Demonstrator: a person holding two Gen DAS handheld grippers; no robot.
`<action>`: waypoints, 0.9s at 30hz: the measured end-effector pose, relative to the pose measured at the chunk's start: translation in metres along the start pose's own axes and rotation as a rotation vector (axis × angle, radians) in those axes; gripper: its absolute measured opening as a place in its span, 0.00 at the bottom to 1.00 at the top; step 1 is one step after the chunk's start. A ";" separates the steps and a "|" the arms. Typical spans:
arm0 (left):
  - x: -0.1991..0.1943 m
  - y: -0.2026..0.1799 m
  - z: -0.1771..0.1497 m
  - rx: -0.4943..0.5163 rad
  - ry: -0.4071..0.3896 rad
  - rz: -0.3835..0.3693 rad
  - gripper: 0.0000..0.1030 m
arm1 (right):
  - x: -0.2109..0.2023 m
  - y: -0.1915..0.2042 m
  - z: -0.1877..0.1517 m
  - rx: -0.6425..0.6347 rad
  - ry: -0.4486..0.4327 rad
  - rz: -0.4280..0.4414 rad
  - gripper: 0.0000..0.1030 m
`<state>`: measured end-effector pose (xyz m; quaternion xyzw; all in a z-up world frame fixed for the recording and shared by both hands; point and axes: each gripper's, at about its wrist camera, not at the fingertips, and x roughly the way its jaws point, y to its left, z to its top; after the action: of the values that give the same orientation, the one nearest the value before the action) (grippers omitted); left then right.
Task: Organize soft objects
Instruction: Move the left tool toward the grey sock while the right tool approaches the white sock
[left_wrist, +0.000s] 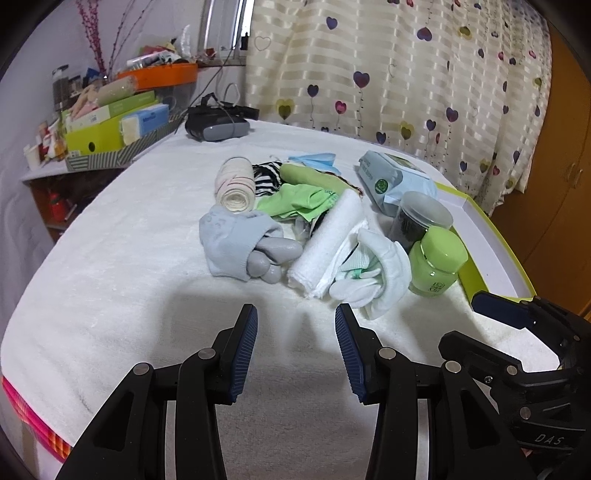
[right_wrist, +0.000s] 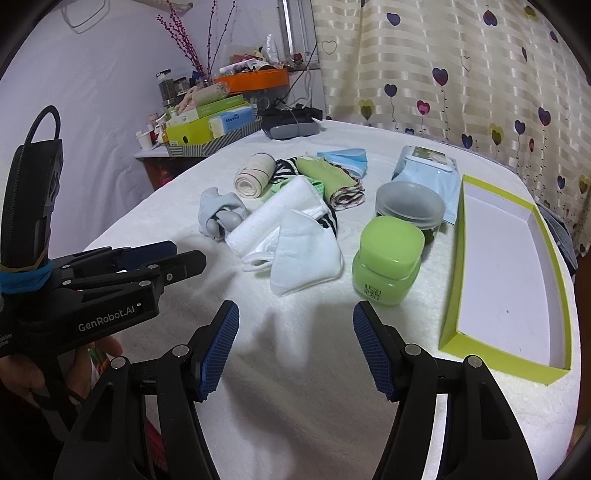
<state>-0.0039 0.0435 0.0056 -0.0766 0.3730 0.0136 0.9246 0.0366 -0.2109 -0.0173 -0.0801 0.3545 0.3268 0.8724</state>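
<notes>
Right wrist view: both grippers, left gripper (left_wrist: 296, 347) and right gripper (right_wrist: 295, 347), hover spread and empty; the tray (right_wrist: 452, 321) waits at three o'clock for the white mask (right_wrist: 306, 254).

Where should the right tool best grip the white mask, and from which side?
Probably the mask's near bottom corner, approached from the front. That corner lies flat on the towel, pointing toward the open right tool, clear of the green jar.
</notes>
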 end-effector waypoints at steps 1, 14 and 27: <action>0.001 0.000 0.001 0.003 0.001 0.000 0.42 | 0.000 0.000 0.001 -0.001 -0.001 0.000 0.63; 0.013 0.017 0.005 -0.035 0.015 0.042 0.42 | 0.016 0.009 0.013 -0.028 0.007 0.021 0.63; 0.020 0.032 0.011 -0.058 0.010 0.043 0.42 | 0.033 0.017 0.022 -0.055 0.031 0.044 0.63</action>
<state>0.0155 0.0757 -0.0040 -0.0953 0.3788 0.0438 0.9195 0.0561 -0.1722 -0.0212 -0.1013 0.3604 0.3543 0.8569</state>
